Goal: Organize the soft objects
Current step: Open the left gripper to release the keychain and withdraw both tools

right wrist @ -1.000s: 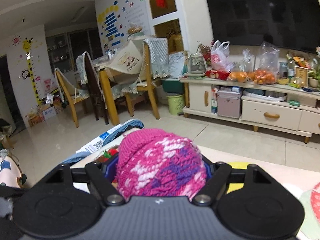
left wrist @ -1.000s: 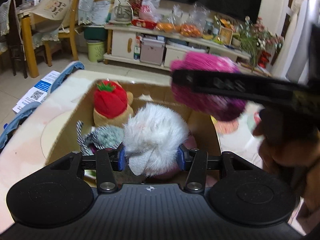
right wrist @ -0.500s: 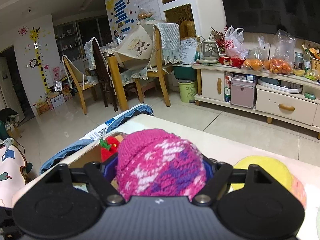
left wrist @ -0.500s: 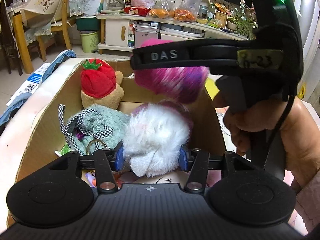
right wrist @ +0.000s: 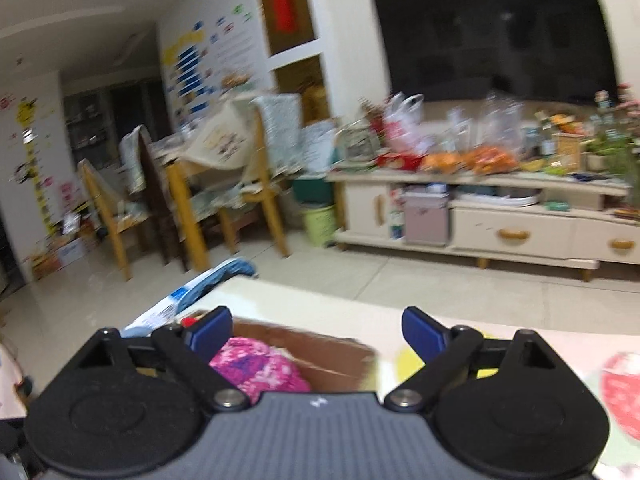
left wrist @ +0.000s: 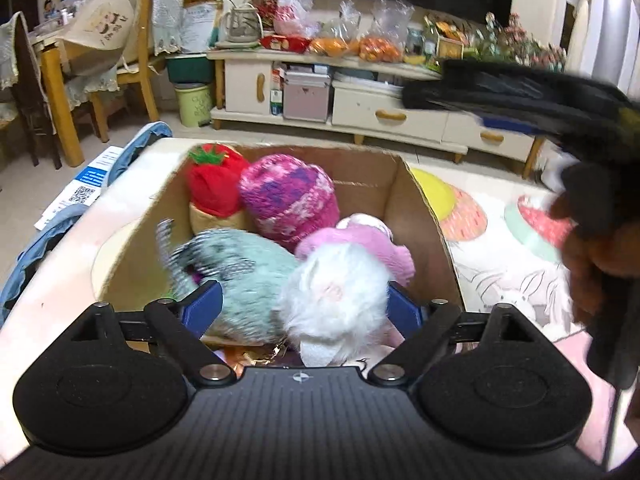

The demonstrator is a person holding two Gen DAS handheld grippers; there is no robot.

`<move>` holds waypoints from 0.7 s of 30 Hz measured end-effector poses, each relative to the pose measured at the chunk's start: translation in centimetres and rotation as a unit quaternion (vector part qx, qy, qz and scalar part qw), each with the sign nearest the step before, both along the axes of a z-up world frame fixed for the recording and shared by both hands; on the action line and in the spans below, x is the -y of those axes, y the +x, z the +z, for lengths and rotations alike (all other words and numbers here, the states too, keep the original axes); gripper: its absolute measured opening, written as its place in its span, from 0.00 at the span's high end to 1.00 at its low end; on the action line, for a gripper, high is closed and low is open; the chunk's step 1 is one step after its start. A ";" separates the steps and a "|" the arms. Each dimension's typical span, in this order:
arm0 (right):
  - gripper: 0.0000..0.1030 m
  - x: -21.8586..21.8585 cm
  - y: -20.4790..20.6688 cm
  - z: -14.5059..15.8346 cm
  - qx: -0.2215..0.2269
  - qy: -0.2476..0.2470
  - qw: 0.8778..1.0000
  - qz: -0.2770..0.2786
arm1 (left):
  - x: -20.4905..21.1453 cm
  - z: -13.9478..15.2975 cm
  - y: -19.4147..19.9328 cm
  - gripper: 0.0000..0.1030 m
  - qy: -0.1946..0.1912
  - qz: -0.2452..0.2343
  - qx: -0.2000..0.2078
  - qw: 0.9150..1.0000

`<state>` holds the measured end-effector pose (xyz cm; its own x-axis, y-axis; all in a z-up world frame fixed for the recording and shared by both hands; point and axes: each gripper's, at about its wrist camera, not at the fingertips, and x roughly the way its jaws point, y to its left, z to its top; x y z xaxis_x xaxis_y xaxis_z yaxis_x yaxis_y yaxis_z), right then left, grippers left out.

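the left claw [left wrist: 298,310] hangs over the near end of the cardboard box [left wrist: 424,216], its two blue pads spread wide and gripping nothing. between and just beyond them lie the grey-green checked plush [left wrist: 240,264] on the left and the white fluffy toy [left wrist: 340,300] on the right, both already down inside the box. the white toy sits nearer the right-hand pad, and whether it touches that pad i cannot tell. so the thing the next move turns on lies straight ahead of and below this claw, bunched up with no clear long axis; to my eye the left claw only needs to lift clear.

counting inside the box, left to right: one grey-green checked plush, one strawberry-topped toy [left wrist: 216,184] at the far left corner, one pink-and-purple knitted hat [left wrist: 288,200] beside it in the far middle, one white fluffy toy near, and one pale pink plush [left wrist: 360,240] tucked behind the white one. five soft things, one box.

on the right, the right claw [right wrist: 316,330] is released too, its pads well apart and empty, held above the far rim of the box with the knitted hat lying below its left pad. the tabletop [left wrist: 500,248], with its printed fruit cloth, shows no other loose soft thing from here, though much of it is hidden, so the left claw is the nearer one to the pile.
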<state>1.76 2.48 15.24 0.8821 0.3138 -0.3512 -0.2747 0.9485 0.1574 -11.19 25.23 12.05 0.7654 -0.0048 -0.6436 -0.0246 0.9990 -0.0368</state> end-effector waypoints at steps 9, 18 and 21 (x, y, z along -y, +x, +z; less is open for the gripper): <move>0.07 2.2 -7.0 0.5 0.010 -0.025 0.997 -0.074 | -0.5 1.7 -3.1 0.00 -0.009 0.013 0.044 0.999; 0.07 1.8 -12.3 -0.3 -0.021 -0.020 0.995 -0.091 | 0.5 2.0 -5.9 0.00 0.019 0.030 0.063 0.997; 0.07 1.7 -13.5 -0.4 -0.027 -0.019 0.995 -0.091 | 0.9 2.3 -7.3 0.00 0.021 0.033 0.065 0.997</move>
